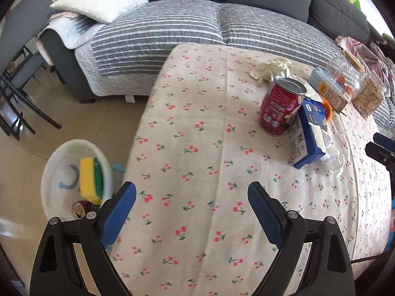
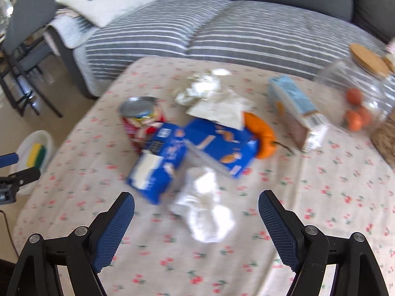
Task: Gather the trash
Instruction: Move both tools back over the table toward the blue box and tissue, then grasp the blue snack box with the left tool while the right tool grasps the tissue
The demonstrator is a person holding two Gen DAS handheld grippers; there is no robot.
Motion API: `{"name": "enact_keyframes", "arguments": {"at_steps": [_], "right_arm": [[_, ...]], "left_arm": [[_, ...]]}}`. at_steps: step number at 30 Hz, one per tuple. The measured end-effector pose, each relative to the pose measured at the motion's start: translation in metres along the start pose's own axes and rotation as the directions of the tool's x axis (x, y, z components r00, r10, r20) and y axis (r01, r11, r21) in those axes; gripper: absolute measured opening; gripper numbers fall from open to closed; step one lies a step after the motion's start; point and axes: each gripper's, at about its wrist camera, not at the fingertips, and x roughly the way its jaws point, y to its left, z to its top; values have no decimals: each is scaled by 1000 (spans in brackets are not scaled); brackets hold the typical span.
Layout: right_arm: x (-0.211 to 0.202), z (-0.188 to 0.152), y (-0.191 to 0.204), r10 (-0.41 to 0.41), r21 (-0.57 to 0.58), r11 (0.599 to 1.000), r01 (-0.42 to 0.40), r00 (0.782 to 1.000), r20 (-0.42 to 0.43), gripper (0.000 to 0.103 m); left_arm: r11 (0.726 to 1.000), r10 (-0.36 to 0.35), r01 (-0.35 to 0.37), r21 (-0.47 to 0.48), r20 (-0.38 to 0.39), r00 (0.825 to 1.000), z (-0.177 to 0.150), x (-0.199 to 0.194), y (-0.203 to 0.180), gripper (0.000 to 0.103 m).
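Trash lies on a table under a cherry-print cloth (image 1: 197, 148): a red can (image 1: 281, 106), an opened blue carton (image 1: 311, 133) and crumpled white paper (image 1: 334, 157). My left gripper (image 1: 192, 192) hangs open over bare cloth at the table's left part, nothing between its fingers. In the right wrist view my right gripper (image 2: 196, 202) stands open above the crumpled white paper (image 2: 205, 214), with the blue carton (image 2: 187, 153), the red can (image 2: 143, 120) and an orange peel (image 2: 263, 133) just beyond. More crumpled paper (image 2: 209, 93) lies farther back.
A white bin (image 1: 74, 180) on the floor left of the table holds a yellow-green sponge (image 1: 90, 181). A light blue box (image 2: 293, 108), a clear jar (image 2: 355, 93) with orange fruits and a grey striped sofa (image 2: 222, 32) stand behind. A chair (image 2: 24, 37) is far left.
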Motion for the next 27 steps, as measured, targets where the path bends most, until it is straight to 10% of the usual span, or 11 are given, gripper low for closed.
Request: {"name": "enact_keyframes", "arguments": {"at_steps": [15, 25, 27], "right_arm": [[15, -7, -69, -85, 135, 985, 103, 988, -127, 86], [16, -7, -73, -104, 113, 986, 121, 984, -145, 86], [17, -8, -73, -102, 114, 986, 120, 983, -150, 86]], "left_arm": [[985, -171, 172, 28, -21, 985, 49, 28, -117, 89], [978, -206, 208, 22, -69, 976, 57, 59, -131, 25], [977, -207, 209, 31, -62, 976, 56, 57, -131, 25]]}}
